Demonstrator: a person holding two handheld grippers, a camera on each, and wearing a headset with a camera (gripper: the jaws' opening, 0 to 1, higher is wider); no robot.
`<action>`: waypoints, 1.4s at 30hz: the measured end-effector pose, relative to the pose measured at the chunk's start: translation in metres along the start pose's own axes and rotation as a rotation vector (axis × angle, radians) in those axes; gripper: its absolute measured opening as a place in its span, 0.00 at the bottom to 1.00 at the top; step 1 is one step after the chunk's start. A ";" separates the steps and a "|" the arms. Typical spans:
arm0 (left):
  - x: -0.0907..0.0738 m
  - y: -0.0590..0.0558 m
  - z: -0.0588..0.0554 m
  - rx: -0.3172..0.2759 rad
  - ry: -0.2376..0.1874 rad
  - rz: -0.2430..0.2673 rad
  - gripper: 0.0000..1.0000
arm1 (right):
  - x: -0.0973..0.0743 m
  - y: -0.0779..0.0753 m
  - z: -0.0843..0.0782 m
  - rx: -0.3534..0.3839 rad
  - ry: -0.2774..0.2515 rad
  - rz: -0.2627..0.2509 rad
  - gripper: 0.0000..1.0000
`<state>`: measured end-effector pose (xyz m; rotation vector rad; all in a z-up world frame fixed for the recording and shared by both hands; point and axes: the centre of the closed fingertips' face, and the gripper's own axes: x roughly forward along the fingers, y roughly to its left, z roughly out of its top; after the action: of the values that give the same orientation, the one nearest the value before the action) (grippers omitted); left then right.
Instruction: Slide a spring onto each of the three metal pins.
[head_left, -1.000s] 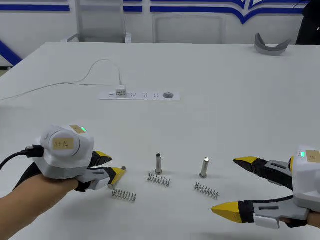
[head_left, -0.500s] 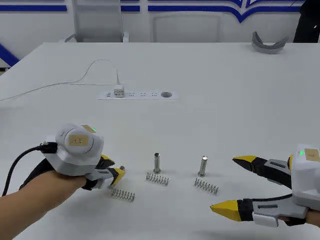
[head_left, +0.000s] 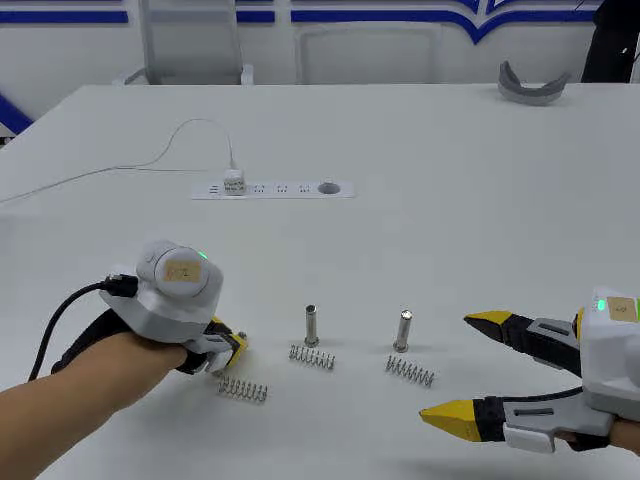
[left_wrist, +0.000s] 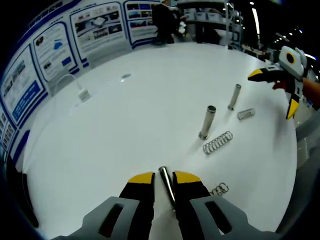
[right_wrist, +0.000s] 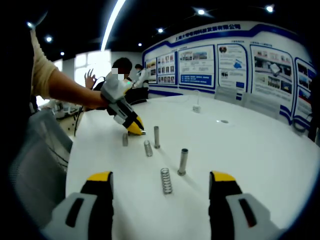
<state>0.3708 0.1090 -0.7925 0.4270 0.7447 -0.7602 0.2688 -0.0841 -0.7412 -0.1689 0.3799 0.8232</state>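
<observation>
1. My left hand-held gripper (head_left: 232, 345) is down at the white tabletop (head_left: 450, 200), on the near left. In the left gripper view its yellow tips sit close on either side of the lying pin (left_wrist: 166, 186), which points forward between them.
2. I see a sliver of white between that pin and one tip, so I cannot tell whether the jaws are actually pinching it.
3. My right hand-held gripper (head_left: 448, 367) hovers at the near right with its jaws spread wide and nothing between them.
4. The middle pin (head_left: 311, 325) stands upright, and the middle spring (head_left: 311, 356) lies on its side just in front of the pin's base.
5. The right pin (head_left: 404, 330) also stands upright, with the right spring (head_left: 410, 371) lying just in front of it and slanting toward my right hand-held gripper.
6. The left spring (head_left: 243, 389) lies flat on the tabletop just beside the tips of my left hand-held gripper.
7. No spring is on any pin.
8. Farther back a power strip (head_left: 270, 188) lies flat with a white plug (head_left: 235, 181) in it, and the cable (head_left: 150, 160) trails off to the left.
</observation>
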 end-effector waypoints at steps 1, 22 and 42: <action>0.000 0.000 0.000 -0.002 0.002 0.002 0.14 | 0.000 0.000 0.000 0.000 0.000 0.001 0.80; 0.006 0.004 -0.005 -0.012 0.078 0.031 0.11 | -0.001 0.000 0.000 -0.002 0.000 0.002 0.80; 0.008 0.003 -0.007 -0.015 0.143 0.046 0.09 | 0.000 0.001 -0.004 0.009 0.002 0.006 0.80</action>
<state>0.3739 0.1112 -0.8030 0.4870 0.8707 -0.6853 0.2667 -0.0844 -0.7447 -0.1604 0.3855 0.8269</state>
